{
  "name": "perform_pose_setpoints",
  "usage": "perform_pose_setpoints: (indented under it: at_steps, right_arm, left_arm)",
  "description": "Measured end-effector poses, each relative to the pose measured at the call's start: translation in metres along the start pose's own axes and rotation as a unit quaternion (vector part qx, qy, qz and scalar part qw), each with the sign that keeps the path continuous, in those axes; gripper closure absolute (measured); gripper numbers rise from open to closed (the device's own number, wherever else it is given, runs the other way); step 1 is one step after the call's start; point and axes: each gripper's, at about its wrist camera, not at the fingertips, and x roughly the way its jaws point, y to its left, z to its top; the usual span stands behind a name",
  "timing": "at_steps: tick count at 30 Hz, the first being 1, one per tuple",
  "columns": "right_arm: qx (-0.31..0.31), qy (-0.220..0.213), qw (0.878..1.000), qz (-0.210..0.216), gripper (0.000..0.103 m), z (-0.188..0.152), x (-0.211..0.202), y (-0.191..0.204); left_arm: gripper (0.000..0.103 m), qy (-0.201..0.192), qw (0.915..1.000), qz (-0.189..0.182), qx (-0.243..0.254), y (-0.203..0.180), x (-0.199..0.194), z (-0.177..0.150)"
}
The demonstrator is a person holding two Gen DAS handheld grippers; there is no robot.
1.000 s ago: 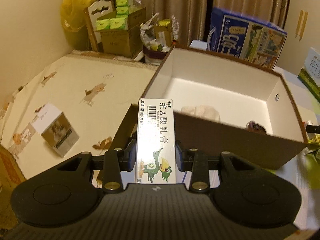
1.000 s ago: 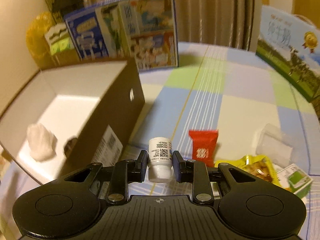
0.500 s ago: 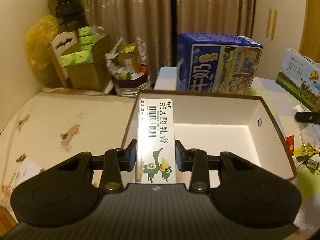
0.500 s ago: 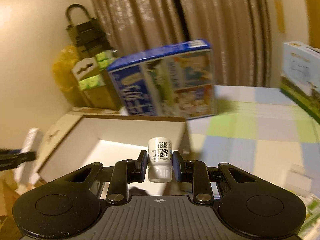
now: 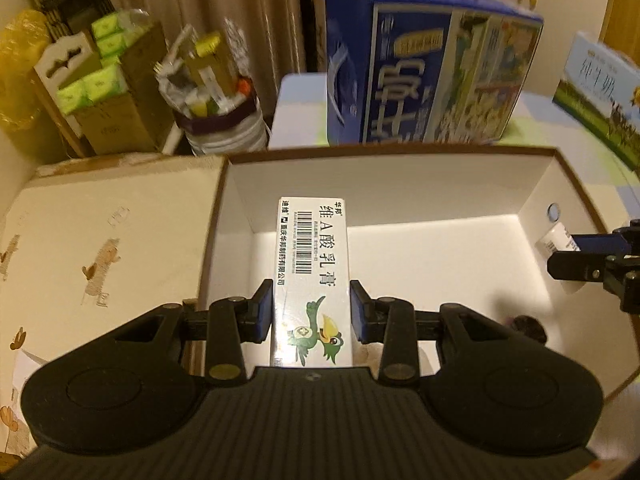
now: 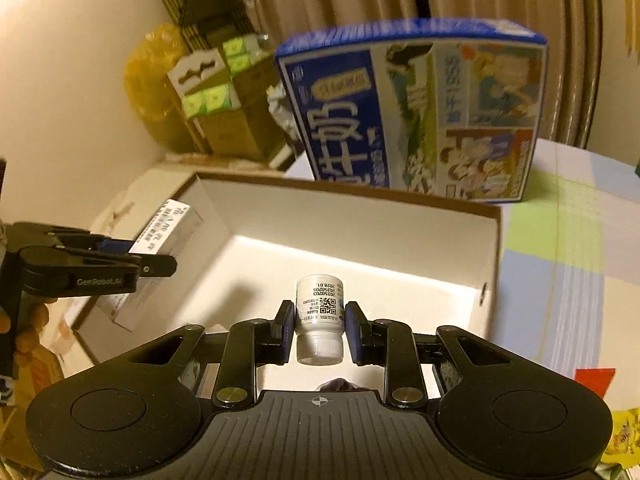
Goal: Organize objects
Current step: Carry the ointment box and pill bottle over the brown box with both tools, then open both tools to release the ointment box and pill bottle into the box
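**Both my tongs loaded above the open box**

My left gripper is clamped on a long white carton with a barcode, black Chinese print and a green cartoon bird; the blue pads press its two long sides near the bird end. The carton points forward over the left part of the brown box, above the white floor and close to the left wall.

My right gripper is closed around a small white bottle, cap towards me, label with a QR code and date print facing up. It hangs above the box floor, nearer the right wall than the left. In the left wrist view that same bottle shows at the right wall, just below the round hole in it.

In the right wrist view my left gripper and its carton come in over the box's left rim, with fingers of my hand visible on the handle at the frame's left edge.

Near the box's near edge a small dark object lies on the floor; I cannot tell what it is.

Behind the far wall of the box a big blue milk case stands upright on the checked tablecloth. Beside the box's left wall lies a cream surface with small brown figures. A red packet lies on the cloth to the right.
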Motion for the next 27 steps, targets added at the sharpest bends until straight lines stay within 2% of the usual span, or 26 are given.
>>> perform_pose_setpoints:
  at_steps: [8, 15, 19, 27]
  right_arm:
    - [0.004, 0.046, 0.999, -0.012, 0.079, -0.001, 0.038, -0.007]
    - [0.011, 0.066, 0.998, -0.019, 0.079, -0.002, 0.055, -0.012]
    - [0.015, 0.072, 0.997, -0.020, 0.079, 0.000, 0.061, -0.013]
    - [0.012, 0.084, 0.996, -0.025, 0.079, 0.003, 0.069, -0.011]
  left_arm:
    - [0.070, 0.052, 0.9982, -0.005, 0.029, -0.004, 0.051, 0.005]
    - [0.069, 0.061, 0.9973, -0.008, 0.041, -0.005, 0.071, 0.007]
    - [0.052, 0.056, 0.9975, -0.017, 0.040, -0.005, 0.071, 0.009]
    - [0.043, 0.054, 0.9974, -0.033, 0.035, -0.006, 0.063, 0.008]
